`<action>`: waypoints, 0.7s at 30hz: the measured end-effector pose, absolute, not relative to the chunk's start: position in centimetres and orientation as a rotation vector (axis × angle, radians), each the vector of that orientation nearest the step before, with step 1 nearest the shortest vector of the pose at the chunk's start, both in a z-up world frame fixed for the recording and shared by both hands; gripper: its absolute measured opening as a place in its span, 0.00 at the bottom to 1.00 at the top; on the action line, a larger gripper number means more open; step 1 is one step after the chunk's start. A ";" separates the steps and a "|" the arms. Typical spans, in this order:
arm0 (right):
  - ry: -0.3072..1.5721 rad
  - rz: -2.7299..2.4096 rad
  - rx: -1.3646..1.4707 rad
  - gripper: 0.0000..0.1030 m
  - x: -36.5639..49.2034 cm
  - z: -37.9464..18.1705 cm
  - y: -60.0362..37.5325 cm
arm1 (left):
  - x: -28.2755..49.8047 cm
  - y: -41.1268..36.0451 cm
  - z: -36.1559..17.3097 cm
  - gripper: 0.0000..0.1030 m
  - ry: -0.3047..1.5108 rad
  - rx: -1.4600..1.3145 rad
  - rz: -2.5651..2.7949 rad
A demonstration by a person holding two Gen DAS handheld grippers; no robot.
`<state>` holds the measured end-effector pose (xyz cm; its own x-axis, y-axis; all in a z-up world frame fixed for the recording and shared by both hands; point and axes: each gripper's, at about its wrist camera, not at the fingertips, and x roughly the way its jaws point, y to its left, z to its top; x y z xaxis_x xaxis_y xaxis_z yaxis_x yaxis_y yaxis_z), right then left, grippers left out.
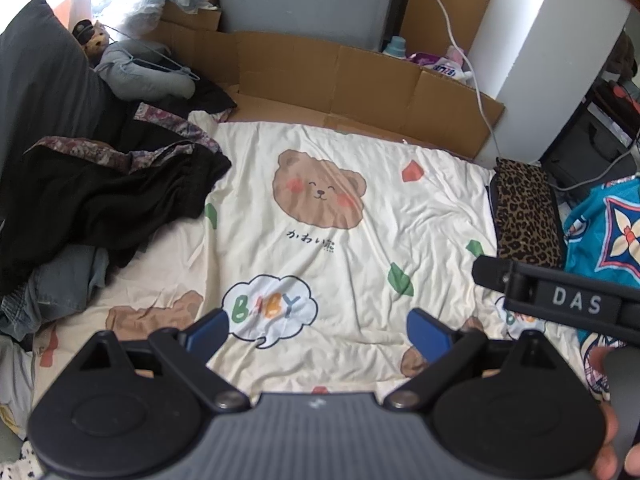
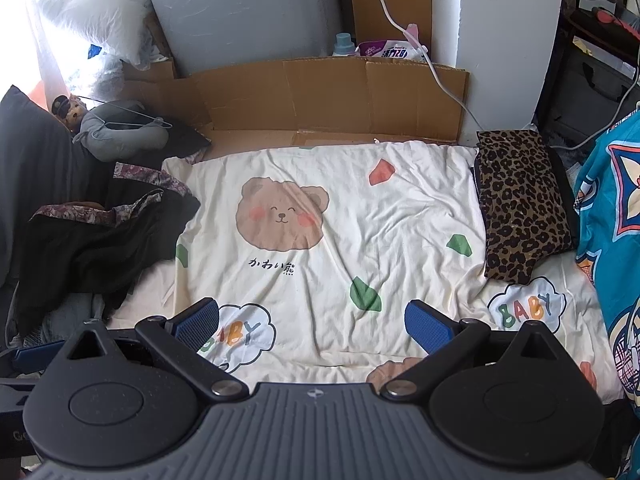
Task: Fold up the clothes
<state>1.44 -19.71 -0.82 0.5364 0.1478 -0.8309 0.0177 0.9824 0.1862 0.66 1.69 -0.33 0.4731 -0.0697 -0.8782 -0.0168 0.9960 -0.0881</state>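
A heap of dark clothes, black with paisley trim, lies at the left on a cream bear-print sheet. Grey-blue denim pokes out under the heap. A folded leopard-print garment rests at the sheet's right edge. My left gripper hovers open over the near middle of the sheet, holding nothing. My right gripper is open and empty too, beside it on the right; its black body marked DAS shows in the left wrist view.
Flattened cardboard lines the far side. A wire hanger lies on a grey cushion beside a plush toy. A white cable and detergent bottles sit at the back. Teal patterned fabric borders the right.
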 end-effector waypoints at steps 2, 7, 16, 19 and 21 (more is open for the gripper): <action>1.002 0.078 0.180 0.99 1.5 -0.8 -19.7 | 0.7 1.8 -0.3 0.94 1.078 -0.091 -0.033; 1.009 0.079 0.184 0.99 1.9 -0.9 -19.6 | 0.8 2.3 -0.3 0.94 1.087 -0.110 -0.046; 1.025 0.085 0.208 0.99 2.1 -1.4 -19.2 | 0.6 0.8 -0.7 0.94 1.083 -0.103 -0.024; 1.029 0.090 0.221 0.99 2.2 -1.3 -19.1 | 0.4 0.4 -0.8 0.94 1.089 -0.114 -0.019; 1.028 0.090 0.231 0.99 2.3 -1.3 -19.1 | 1.5 2.5 -0.6 0.94 1.090 -0.126 -0.017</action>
